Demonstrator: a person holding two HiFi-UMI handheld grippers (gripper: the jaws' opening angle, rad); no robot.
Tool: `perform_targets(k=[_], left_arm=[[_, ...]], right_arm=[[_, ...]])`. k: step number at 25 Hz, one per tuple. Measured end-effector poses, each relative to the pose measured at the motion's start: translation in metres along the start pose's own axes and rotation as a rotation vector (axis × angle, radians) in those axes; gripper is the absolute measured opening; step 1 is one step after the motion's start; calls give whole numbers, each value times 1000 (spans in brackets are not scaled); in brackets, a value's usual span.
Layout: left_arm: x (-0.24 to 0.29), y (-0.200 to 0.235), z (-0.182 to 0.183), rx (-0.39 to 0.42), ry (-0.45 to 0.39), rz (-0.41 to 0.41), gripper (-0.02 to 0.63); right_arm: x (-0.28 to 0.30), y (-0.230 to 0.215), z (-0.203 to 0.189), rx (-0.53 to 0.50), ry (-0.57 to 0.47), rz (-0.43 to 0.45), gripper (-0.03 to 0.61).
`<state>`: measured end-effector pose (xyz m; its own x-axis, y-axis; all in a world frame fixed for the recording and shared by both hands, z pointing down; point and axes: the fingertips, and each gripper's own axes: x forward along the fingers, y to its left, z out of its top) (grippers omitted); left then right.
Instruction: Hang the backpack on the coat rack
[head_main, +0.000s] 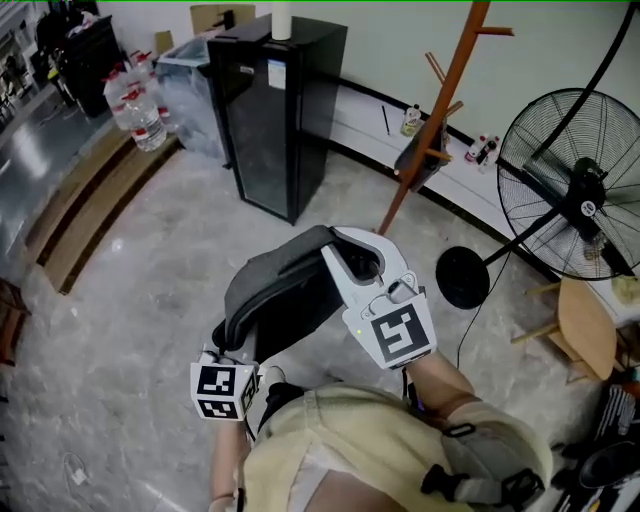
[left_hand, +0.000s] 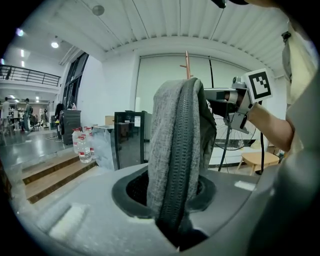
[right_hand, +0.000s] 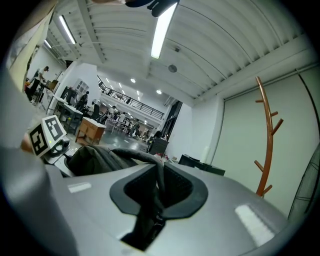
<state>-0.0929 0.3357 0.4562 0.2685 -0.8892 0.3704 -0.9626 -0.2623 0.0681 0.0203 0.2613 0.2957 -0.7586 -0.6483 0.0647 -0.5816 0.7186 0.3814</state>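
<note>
Left tool is clamped tight on a thick padded fold of the grey backpack, and the fabric rises straight up out of its closed jaws. Right tool has its jaws pinched together on a thin dark strap of the same bag, possibly the top carry loop, though that view is too dim to be sure. Seen from the head view, the backpack is up in the air between the two tools, just in front of the person and above the pale marbled floor. Over there is the coat rack, orange-brown with short pegs, ahead and to the right by the wall, well apart from the bag. A dark item hangs on one of its lower pegs. Left of the rack stands a black cabinet, with water bottles beyond it. On the right is a big floor fan, with a wooden stool near it.
</note>
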Motion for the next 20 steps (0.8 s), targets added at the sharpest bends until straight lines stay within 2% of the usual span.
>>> perform_targets(k=[11, 20], left_arm=[[9, 101, 14, 38, 0, -23, 101], [22, 160, 21, 127, 5, -63, 100]], right_arm=[[86, 27, 14, 5, 29, -19, 49], [128, 39, 10, -3, 68, -26, 49]])
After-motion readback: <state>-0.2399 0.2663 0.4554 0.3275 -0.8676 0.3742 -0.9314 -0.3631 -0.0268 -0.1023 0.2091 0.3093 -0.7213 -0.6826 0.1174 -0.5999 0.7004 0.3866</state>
